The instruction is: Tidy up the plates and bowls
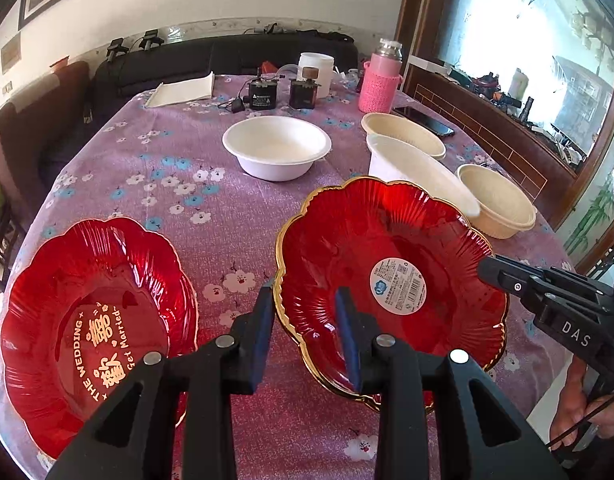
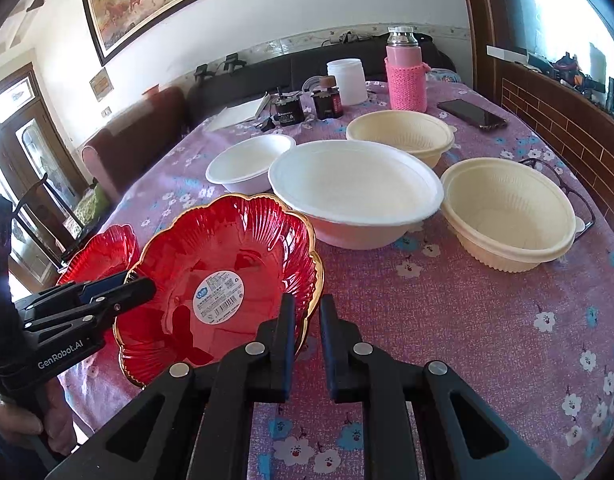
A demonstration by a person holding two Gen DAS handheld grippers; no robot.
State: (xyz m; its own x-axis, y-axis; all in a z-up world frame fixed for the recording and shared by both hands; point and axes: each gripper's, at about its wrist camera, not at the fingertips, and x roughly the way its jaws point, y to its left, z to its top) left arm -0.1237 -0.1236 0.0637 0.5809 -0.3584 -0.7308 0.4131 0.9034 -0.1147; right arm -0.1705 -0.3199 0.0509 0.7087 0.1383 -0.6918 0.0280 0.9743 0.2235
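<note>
Both grippers are clamping the gold-rimmed red plate (image 1: 391, 276) at center frame, left gripper (image 1: 307, 304) pinching its left rim and right gripper (image 2: 307, 312) its right rim, tilting it off the flowered tablecloth (image 2: 447, 320), with the other red plate (image 1: 95, 312) sitting lower left.

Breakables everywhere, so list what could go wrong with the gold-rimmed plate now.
1. The gold-rimmed plate hangs from two thin rim pinches, left gripper and right gripper; it may slip or twist out.
2. Its far edge sits near the big white bowl; swinging could knock it.
</note>
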